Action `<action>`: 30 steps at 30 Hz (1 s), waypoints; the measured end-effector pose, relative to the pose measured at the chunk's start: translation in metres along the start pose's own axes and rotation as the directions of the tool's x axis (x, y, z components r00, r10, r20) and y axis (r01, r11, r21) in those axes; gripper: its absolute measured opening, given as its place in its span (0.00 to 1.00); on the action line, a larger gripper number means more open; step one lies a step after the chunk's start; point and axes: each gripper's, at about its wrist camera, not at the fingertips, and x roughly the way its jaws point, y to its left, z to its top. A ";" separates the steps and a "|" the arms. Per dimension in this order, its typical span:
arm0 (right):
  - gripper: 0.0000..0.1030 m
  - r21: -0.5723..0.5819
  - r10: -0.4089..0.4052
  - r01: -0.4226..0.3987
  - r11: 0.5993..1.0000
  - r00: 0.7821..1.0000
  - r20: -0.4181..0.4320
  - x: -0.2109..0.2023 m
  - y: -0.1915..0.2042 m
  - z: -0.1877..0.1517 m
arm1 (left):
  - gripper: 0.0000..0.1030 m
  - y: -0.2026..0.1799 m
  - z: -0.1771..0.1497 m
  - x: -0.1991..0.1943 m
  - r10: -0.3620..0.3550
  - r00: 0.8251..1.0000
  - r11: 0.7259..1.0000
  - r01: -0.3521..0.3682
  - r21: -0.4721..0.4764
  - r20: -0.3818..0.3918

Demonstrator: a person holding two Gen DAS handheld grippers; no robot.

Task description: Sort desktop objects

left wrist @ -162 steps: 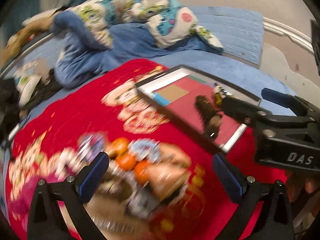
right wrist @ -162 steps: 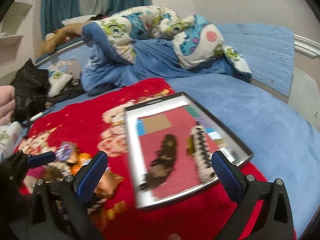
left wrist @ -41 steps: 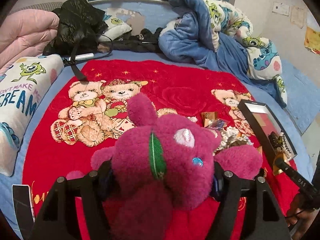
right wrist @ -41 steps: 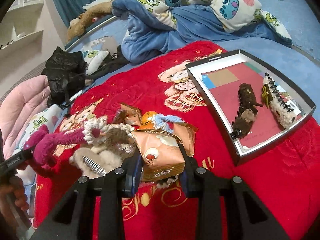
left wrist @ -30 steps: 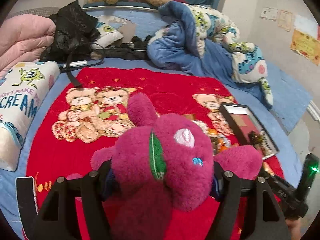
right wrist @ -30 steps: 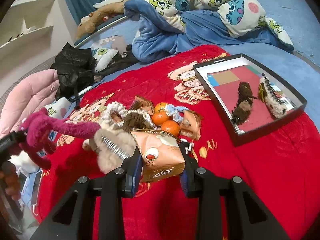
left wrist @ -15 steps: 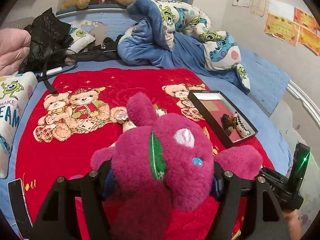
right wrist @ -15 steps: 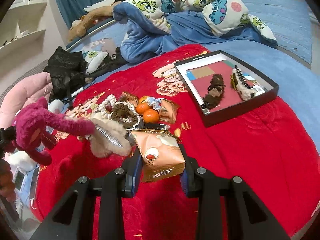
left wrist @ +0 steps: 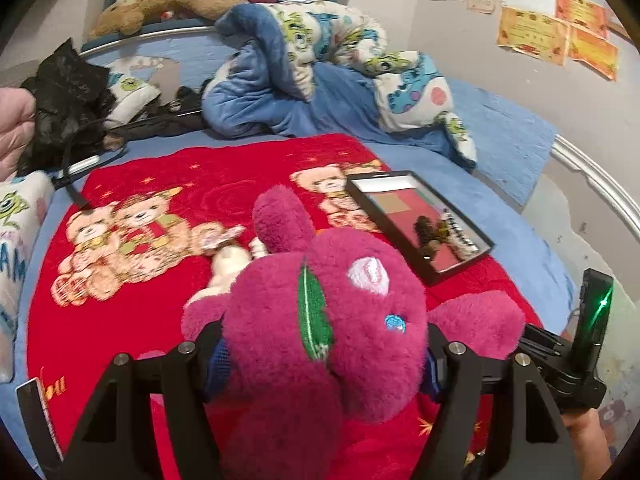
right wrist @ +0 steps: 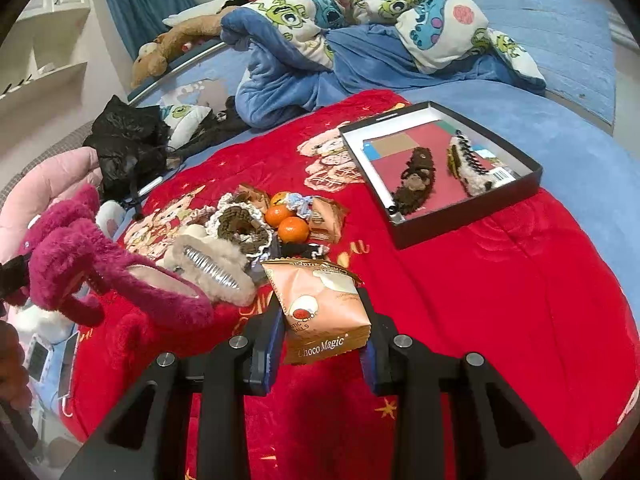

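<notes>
Magenta plush toy (left wrist: 320, 332) clamped between the fingers of the left gripper (left wrist: 324, 360), held above the red blanket (left wrist: 160, 312), ear end pointing away from the camera toward the black box (left wrist: 460, 272); long axis roughly along the fingers. Seen from the right wrist at far left (right wrist: 92, 256), stretched out sideways. Orange snack packet (right wrist: 320, 312) pinched upright in the right gripper (right wrist: 320, 356), "Choco Magic" lettering facing the lens. Beyond, a heap on the blanket: tangerines (right wrist: 288, 220), knitted hair ties (right wrist: 240, 224), fluffy hair claw (right wrist: 212, 264), more packets. Inside the box (right wrist: 472, 216), a brown clip (right wrist: 414, 184) and a cream clip (right wrist: 472, 172) lying side by side, long axes running front to back.
</notes>
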 end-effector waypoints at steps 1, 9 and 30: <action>0.31 0.006 -0.006 0.006 1.000 1.000 0.004 -0.002 -0.003 -0.001 | 0.72 -0.005 0.001 0.002 -0.009 1.000 1.000 0.009 0.011 -0.001; 0.31 0.060 -0.067 0.066 0.996 0.998 0.017 -0.023 -0.036 -0.005 | 0.72 -0.058 0.004 0.024 -0.129 0.991 0.989 0.131 0.070 -0.039; 0.31 0.212 -0.203 0.189 0.959 0.978 0.047 -0.064 -0.087 -0.024 | 0.72 -0.126 0.001 0.056 -0.342 0.930 0.919 0.361 0.160 -0.134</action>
